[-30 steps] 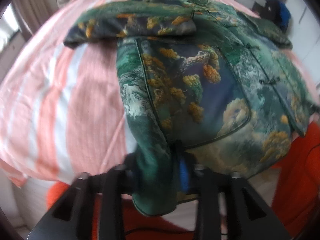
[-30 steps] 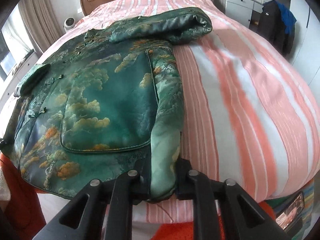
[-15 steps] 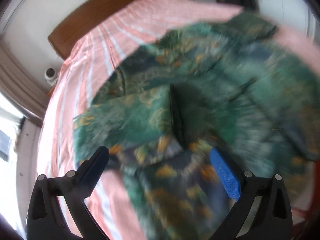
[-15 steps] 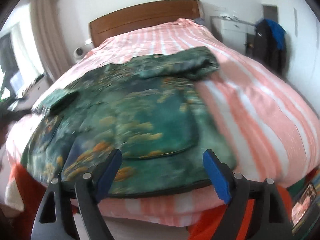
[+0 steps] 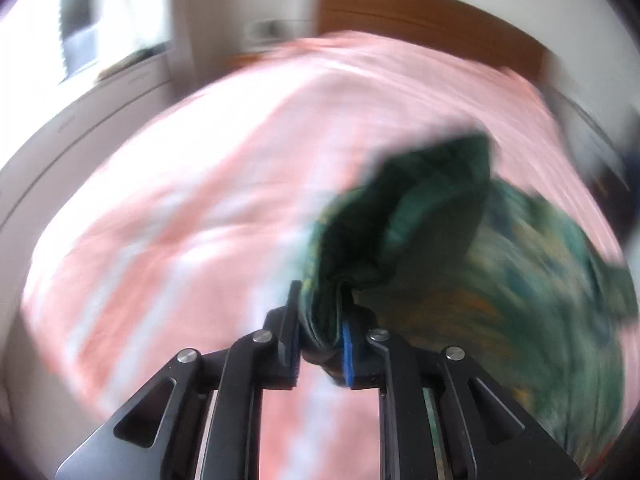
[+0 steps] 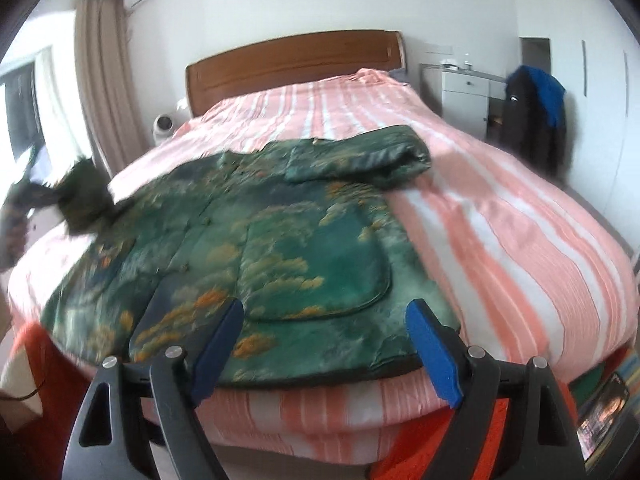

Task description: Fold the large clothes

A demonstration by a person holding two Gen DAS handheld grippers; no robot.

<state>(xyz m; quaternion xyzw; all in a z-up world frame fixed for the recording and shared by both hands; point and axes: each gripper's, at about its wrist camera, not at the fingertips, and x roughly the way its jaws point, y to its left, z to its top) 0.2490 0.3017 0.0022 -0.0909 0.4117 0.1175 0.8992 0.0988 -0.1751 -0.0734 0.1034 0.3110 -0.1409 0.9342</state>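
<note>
White walls, wooden headboard (image 6: 294,64), beige curtain (image 6: 106,76) — daylight from window (image 6: 22,108).

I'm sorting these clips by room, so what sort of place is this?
A home bedroom, most likely: a bed under a pink striped cover with a wooden headboard, curtains at a window, and a white cabinet beside it.

Left gripper (image 5: 320,332) jaws closing; right gripper (image 6: 326,344) jaws spread.
</note>
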